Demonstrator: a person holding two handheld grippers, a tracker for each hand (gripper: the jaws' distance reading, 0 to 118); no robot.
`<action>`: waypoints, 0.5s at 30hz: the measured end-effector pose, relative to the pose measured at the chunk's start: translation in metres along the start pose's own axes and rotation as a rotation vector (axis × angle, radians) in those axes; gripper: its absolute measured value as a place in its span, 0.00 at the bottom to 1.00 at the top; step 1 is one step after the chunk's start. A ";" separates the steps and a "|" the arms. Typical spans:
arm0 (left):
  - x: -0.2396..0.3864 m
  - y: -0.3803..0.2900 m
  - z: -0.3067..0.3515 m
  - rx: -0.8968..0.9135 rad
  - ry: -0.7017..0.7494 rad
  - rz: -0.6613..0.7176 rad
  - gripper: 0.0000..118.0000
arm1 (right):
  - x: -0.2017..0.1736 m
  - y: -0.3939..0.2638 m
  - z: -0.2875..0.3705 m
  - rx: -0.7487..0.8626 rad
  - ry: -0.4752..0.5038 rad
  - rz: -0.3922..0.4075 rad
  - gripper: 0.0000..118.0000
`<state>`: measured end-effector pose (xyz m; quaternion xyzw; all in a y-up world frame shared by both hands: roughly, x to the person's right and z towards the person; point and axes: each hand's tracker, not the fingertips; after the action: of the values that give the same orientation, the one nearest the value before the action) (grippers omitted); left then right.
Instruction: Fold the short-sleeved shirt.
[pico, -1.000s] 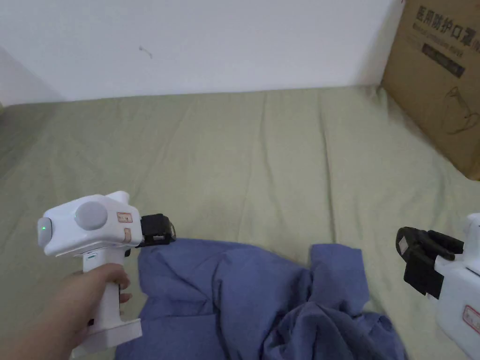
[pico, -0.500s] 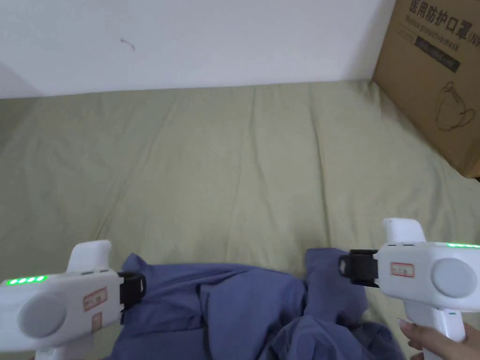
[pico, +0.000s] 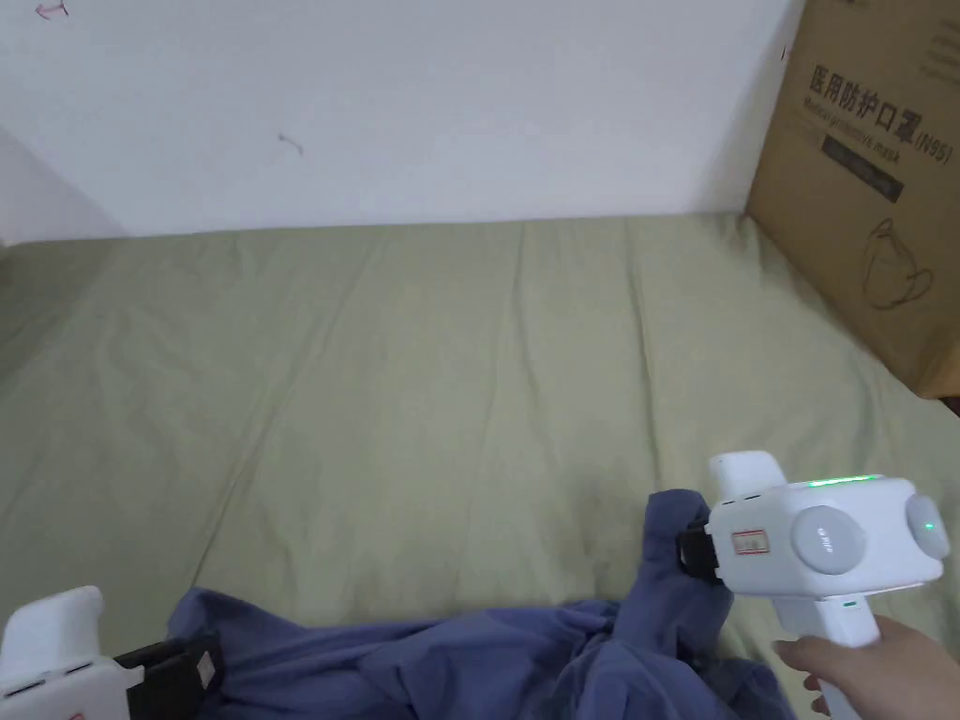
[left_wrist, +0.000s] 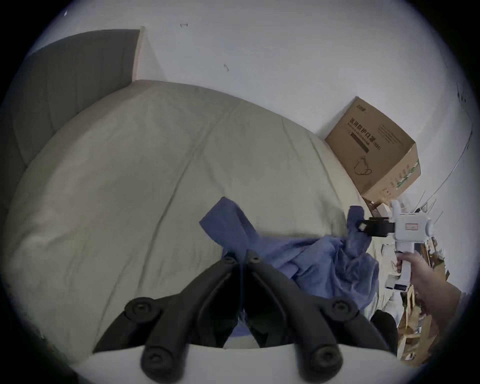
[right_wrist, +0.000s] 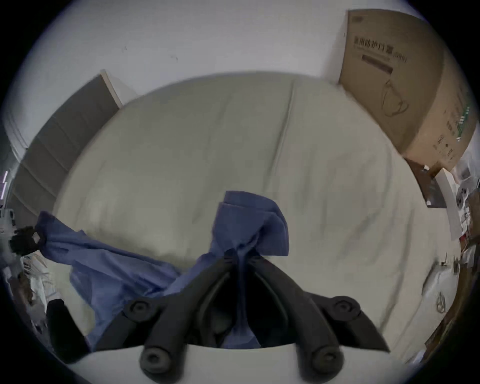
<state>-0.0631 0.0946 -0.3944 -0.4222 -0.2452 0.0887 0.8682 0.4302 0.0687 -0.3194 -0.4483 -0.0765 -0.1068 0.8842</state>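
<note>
Head view — both grippers (pico: 689, 553) (pico: 202, 661) clamp the blue shirt (pico: 487, 656)

Head view looks down over bed (pico: 450, 375); both gripper views low, facing wall, sharing bed.

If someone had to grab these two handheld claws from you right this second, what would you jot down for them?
Left gripper: shut on one edge of the blue shirt, low at the near left of the bed.
Right gripper: shut on another bunch of the shirt, lifted above the bed on the right.
The shirt hangs crumpled between the two, its middle sagging onto the green sheet. A cardboard box stands at the far right by the wall.
Done: both grips taken. No fold made yet.
Left: probably spread the shirt flat on the sheet, then fold it.
</note>
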 end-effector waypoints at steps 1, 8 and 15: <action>-0.002 0.005 0.012 0.019 0.009 -0.007 0.01 | 0.002 0.001 0.020 0.045 -0.010 -0.002 0.02; 0.001 0.049 0.107 0.246 0.040 -0.084 0.01 | 0.017 0.010 0.175 0.314 -0.012 0.010 0.02; 0.047 0.113 0.178 0.407 -0.058 -0.158 0.01 | 0.014 0.070 0.299 0.522 0.048 -0.044 0.02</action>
<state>-0.1053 0.3058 -0.3726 -0.2152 -0.2794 0.0802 0.9323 0.4500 0.3485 -0.1951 -0.2004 -0.0902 -0.1131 0.9690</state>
